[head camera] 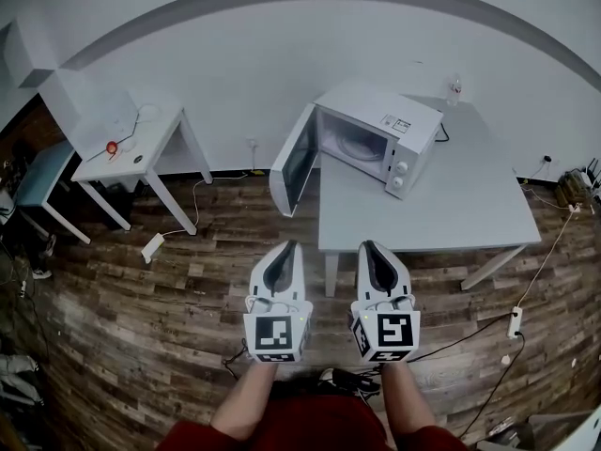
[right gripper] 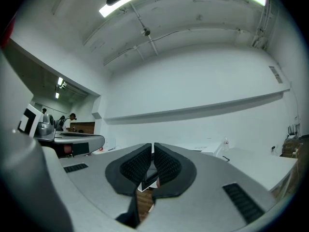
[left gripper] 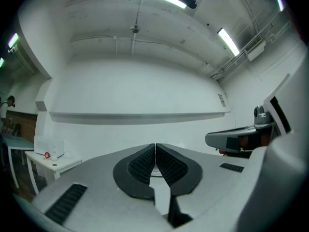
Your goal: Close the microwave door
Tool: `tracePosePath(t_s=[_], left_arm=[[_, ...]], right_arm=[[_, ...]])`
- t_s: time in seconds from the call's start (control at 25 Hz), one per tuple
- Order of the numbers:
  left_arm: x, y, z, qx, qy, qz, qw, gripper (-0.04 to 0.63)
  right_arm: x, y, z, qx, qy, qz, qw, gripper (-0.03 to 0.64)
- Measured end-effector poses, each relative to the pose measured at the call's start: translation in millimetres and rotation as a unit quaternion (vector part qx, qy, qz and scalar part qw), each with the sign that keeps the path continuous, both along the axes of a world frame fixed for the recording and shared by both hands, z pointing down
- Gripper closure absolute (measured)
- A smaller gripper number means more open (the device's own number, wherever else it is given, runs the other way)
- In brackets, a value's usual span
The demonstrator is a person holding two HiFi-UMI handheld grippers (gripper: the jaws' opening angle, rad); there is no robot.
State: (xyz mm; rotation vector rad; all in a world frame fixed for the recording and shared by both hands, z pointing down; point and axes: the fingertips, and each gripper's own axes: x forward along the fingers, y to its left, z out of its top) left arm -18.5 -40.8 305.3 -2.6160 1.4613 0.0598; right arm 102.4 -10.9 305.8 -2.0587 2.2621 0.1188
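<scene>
A white microwave [head camera: 380, 139] stands at the back left of a grey table [head camera: 451, 205]. Its door [head camera: 293, 163] hangs wide open to the left, past the table's edge, showing the empty cavity. Both grippers are held side by side over the wooden floor, short of the table's near edge and pointing toward the microwave. The left gripper [head camera: 285, 248] [left gripper: 155, 146] is shut with nothing between its ribbed pads. The right gripper [head camera: 369, 246] [right gripper: 152, 146] is also shut and empty. Neither touches the door.
A small white side table [head camera: 131, 148] with a red object [head camera: 112, 147] stands at the left, a blue seat [head camera: 38, 181] beside it. Power strips [head camera: 152, 246] [head camera: 515, 322] and cables lie on the floor. A clear bottle [head camera: 456, 87] stands behind the microwave.
</scene>
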Motion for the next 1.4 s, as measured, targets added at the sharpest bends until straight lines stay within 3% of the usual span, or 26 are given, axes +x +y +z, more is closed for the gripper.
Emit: tracePosePath(t_s=[0.4, 0.68, 0.84, 1.04, 1.4], left_arm=[[12, -48, 14, -0.004, -0.002, 0.003, 1.0, 0.568], [2, -102, 18, -0.001, 0.02, 0.01, 0.9997, 0.568], [-6, -137, 25, -0.001, 0.0, 0.016, 0.9999, 0.568], [-20, -182, 24, -0.002, 0.025, 0.018, 0.9995, 0.568], [-42, -249, 57, -0.028, -0.008, 0.037, 0.9989, 0.566]], right_arm=[[6, -53, 17, -0.014, 0.0, -0.012, 1.0, 0.58], [-6, -109, 25, -0.021, 0.009, -0.012, 1.0, 0.58], [-15, -146, 28, -0.025, 0.01, -0.009, 1.0, 0.58], [-32, -192, 37, -0.036, 0.011, -0.013, 0.999, 0.58], [-58, -257, 64, -0.068, 0.017, -0.006, 0.998, 0.58]])
